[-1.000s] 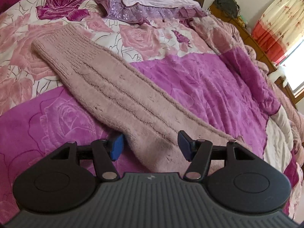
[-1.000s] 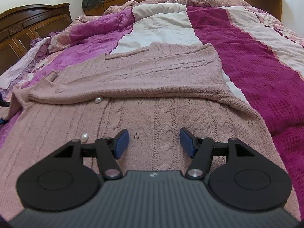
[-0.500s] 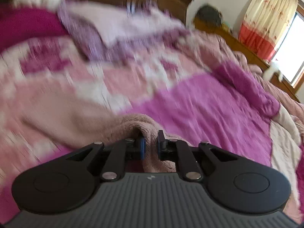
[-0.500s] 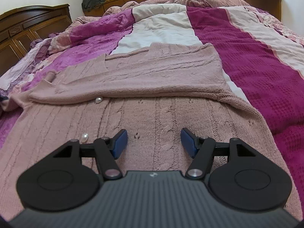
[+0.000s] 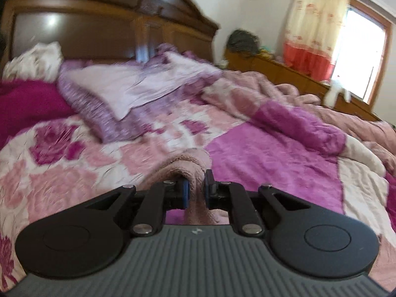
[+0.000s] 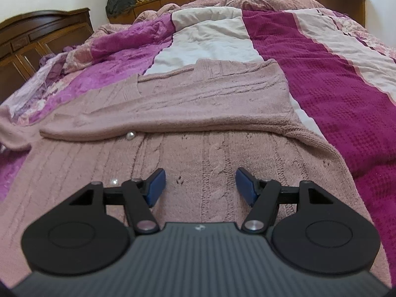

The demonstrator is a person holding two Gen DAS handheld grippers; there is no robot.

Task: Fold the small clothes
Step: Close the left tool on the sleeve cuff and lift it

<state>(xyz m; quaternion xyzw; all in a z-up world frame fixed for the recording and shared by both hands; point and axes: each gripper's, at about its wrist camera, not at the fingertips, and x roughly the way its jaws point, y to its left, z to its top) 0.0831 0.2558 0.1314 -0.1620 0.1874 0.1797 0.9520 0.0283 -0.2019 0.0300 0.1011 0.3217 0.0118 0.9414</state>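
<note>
The pink knitted cardigan (image 6: 198,128) lies flat on the bed, in the near part of the right wrist view, and its long axis runs from near to far. One sleeve (image 6: 173,104) is folded across the body, so it lies from left to right, with its cuff end at the left. Two pearl buttons show: one (image 6: 130,135) just under the edge of the folded sleeve, the other (image 6: 113,182) close beside the left finger.

The right tongs (image 6: 200,185) are spread wide above the cable-knit front, and nothing is between the blue pads.

The left tongs (image 5: 195,193) are pressed together and pinch a bunch of the pink knit (image 5: 191,163), which rises as a hump between the pads and hangs down behind them. Which part of the cardigan this is, I cannot tell, because that view is blurred and the gripper body hides the rest.

The bed carries a quilt (image 5: 267,156) in magenta, with rose print at the left. A lilac pillow (image 5: 123,89) lies far left, before a dark wooden headboard (image 5: 104,27). At the far right hangs a cream and red curtain (image 5: 314,32) beside a bright window (image 5: 361,54).
</note>
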